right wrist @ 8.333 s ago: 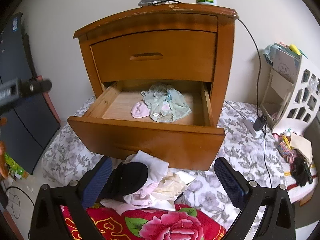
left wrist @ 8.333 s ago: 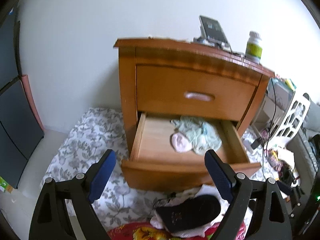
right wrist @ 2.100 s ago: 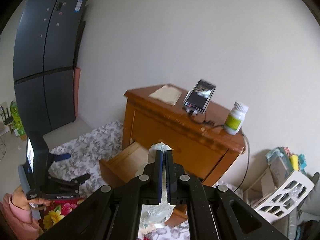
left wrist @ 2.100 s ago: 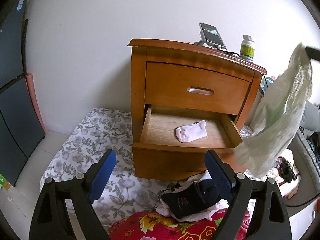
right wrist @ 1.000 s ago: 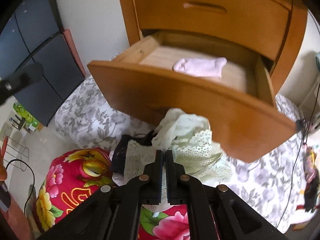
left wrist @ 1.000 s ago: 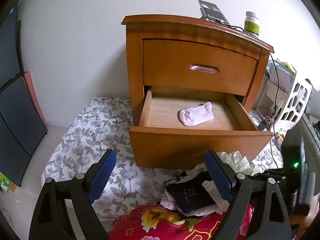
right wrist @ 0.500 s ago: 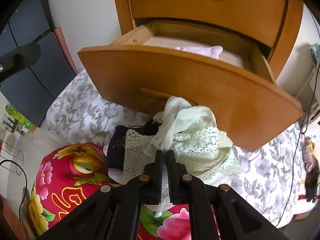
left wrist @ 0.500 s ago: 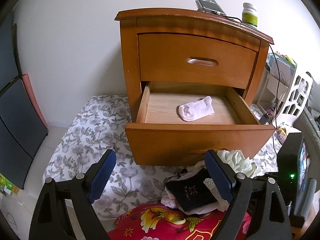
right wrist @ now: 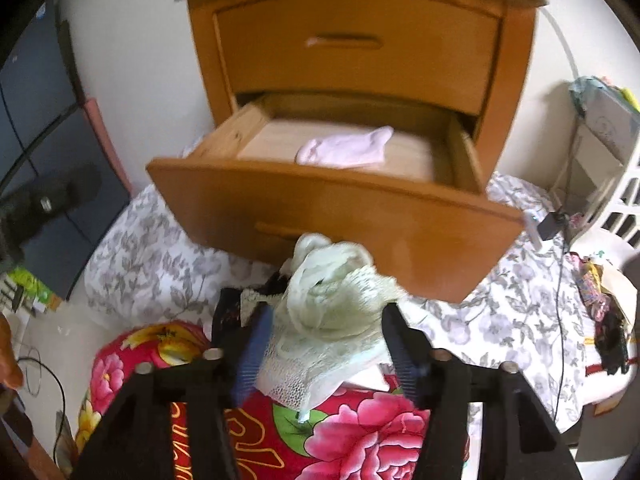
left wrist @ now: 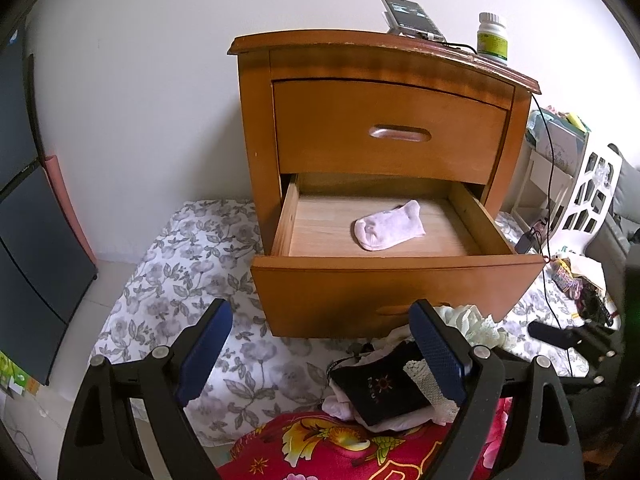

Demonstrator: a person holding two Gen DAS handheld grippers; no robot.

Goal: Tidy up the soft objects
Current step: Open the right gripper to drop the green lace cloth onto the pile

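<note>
Both grippers gape, gripping nothing, before the open drawer (left wrist: pixel 392 272).
Right gripper (right wrist: pixel 326 344) straddles the lace garment (right wrist: pixel 332 312); left gripper (left wrist: pixel 320 350) hovers; bottle (left wrist: pixel 493 38) label unreadable.

Open drawer (left wrist: pixel 396 280) holds pink sock (left wrist: pixel 389 225); floral sheet (left wrist: pixel 192 264) (floor, apparently) carries nightstand (left wrist: pixel 384 128), clothes pile (right wrist: pixel 320 312).

Black-framed left gripper (left wrist: pixel 320 344) and right gripper (right wrist: pixel 326 342), blue-padded, silver screws

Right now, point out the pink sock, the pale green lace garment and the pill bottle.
pink sock (left wrist: pixel 388 226), left wrist view, middle of its body.
pale green lace garment (right wrist: pixel 332 312), right wrist view, bunched centre.
pill bottle (left wrist: pixel 493 42), left wrist view, its label.
</note>
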